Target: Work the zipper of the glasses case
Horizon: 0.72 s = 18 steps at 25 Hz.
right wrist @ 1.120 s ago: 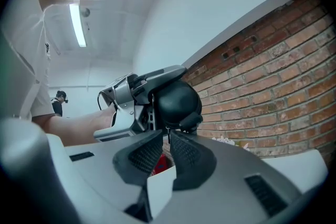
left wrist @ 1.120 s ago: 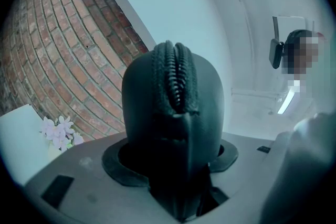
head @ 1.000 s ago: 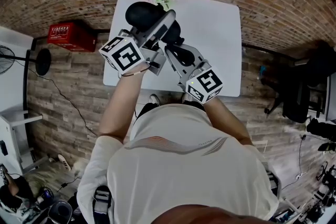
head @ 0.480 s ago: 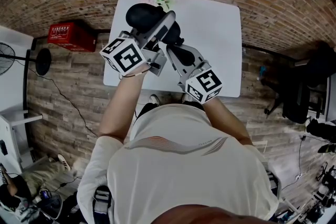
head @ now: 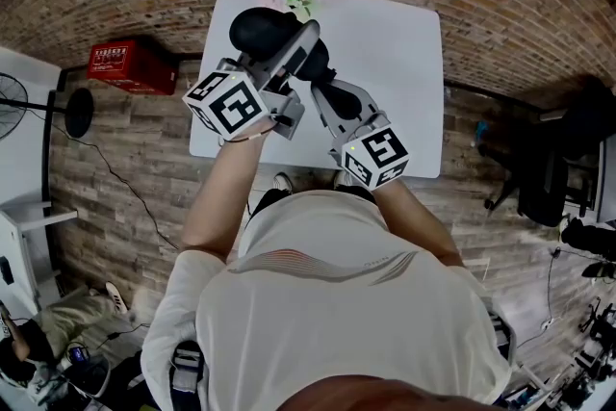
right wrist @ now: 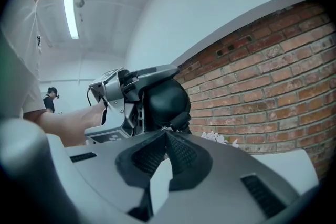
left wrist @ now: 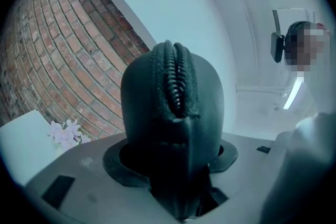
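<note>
Above the white table (head: 404, 63) the left gripper (left wrist: 170, 160) clamps the glasses case (left wrist: 173, 97) wide-jawed, steadying it while the right gripper (right wrist: 167, 135), jaws together, apparently pinches the zipper pull (right wrist: 172, 126)

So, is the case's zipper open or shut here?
At least partly open: the left gripper view shows the zipper with its tooth rows parted along the case. Its far stretch is hidden.
</note>
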{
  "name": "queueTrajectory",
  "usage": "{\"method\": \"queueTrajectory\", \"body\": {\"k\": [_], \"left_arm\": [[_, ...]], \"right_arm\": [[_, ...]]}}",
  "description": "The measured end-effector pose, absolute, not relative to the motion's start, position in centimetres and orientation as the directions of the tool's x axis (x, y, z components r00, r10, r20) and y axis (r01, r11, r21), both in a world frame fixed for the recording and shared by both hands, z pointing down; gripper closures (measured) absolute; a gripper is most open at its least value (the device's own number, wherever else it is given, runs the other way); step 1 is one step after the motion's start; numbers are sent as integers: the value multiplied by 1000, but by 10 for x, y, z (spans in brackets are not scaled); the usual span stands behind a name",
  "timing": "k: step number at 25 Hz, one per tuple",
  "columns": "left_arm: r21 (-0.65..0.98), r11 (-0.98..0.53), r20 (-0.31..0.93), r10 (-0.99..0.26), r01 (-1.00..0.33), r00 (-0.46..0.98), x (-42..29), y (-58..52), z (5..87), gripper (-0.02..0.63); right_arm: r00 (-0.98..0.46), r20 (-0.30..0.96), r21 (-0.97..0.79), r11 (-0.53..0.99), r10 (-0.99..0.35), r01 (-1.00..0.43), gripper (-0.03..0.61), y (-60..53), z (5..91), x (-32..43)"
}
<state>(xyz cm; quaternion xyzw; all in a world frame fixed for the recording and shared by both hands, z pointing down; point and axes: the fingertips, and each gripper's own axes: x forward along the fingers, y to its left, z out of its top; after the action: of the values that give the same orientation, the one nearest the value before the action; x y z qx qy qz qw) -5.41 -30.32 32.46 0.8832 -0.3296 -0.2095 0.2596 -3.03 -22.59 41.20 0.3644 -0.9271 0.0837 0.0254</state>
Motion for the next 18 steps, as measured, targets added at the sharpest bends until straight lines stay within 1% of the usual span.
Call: {"method": "queueTrajectory", "body": {"k": [9, 18], "left_arm": [[591, -668, -170, -652, -453, 739, -49, -295, 331, 359], [621, -678, -133, -586, -394, 799, -42, -289, 344, 359]], "right_arm": [[-706, 132, -93, 701, -696, -708, 525, -233, 414, -13], [-695, 146, 47, 706, -704, -706, 525, -232, 414, -5]]}}
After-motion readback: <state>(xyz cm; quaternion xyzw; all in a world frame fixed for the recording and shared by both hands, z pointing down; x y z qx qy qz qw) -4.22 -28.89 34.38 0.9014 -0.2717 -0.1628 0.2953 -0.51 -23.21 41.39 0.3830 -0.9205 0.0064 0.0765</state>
